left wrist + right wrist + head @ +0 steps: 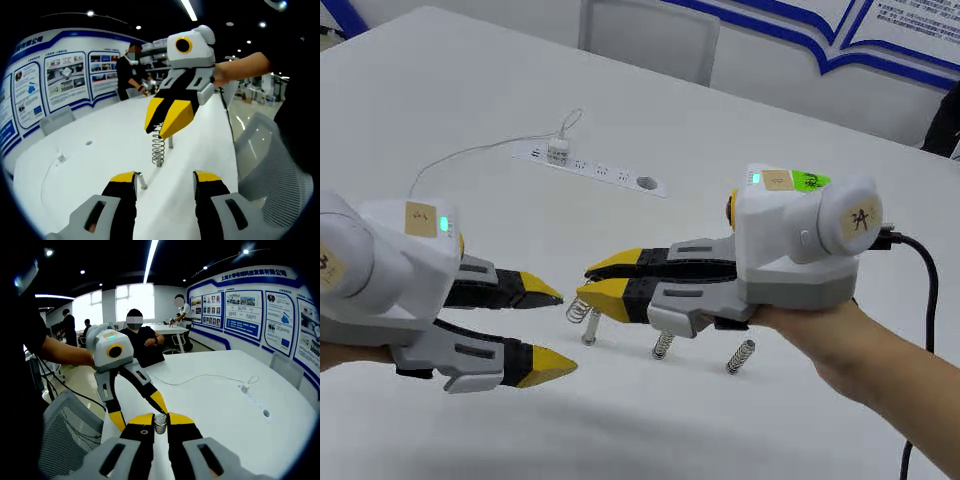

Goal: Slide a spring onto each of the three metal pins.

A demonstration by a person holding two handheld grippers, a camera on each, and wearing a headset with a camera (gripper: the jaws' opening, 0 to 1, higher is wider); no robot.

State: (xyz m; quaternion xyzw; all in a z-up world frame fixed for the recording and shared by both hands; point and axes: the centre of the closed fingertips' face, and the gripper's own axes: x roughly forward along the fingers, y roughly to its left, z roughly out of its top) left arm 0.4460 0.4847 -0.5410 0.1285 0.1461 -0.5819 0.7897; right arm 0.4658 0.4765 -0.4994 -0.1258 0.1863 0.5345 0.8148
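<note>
My right gripper is shut on a small steel spring, which hangs tilted from its yellow tips just above and left of a bare metal pin. The right gripper view has the spring pinched between the jaws. Two more pins to the right carry springs. My left gripper stands open just left of the bare pin, holding nothing. In the left gripper view the held spring dangles under the right gripper, and the bare pin stands by the left jaw.
A white power strip with a plugged charger and cable lies further back on the white table. A grey chair stands behind the table. A black cable trails from the right gripper. People stand in the background.
</note>
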